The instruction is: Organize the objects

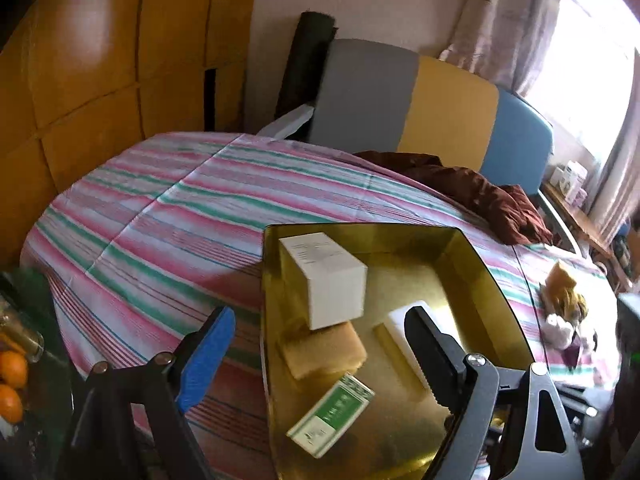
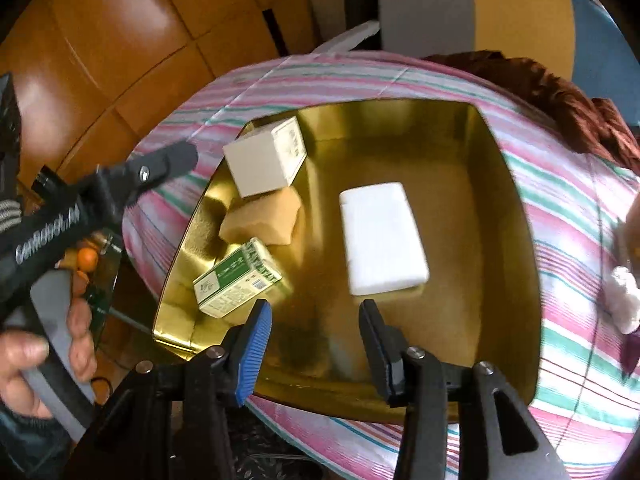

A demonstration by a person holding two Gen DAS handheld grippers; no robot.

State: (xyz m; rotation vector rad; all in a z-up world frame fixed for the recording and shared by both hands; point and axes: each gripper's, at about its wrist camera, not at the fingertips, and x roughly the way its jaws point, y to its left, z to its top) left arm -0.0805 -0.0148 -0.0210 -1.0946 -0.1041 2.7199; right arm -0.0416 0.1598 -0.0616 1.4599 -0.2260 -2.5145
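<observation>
Daylit room, strong fisheye distortion

Overexposed daylight is admitted through the window [image 1: 592,40], blown to white. Glare and reflections are thrown off the gold tray [image 2: 496,184]. Straight edges are bent toward the dark frame corners, and slight motion blur is seen throughout.

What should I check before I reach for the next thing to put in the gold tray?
1. Right gripper free, jaws apart, nothing held: ok.
2. Left gripper free, jaws apart: ok.
3. Gold tray has bare floor on its right side: ok.
4. White box sits steady: not ok, it leans on the tan sponge.
5. Green carton and white block inside the tray: ok.
6. Next item, the plush toy on the striped cloth, within reach: cannot tell.
</observation>
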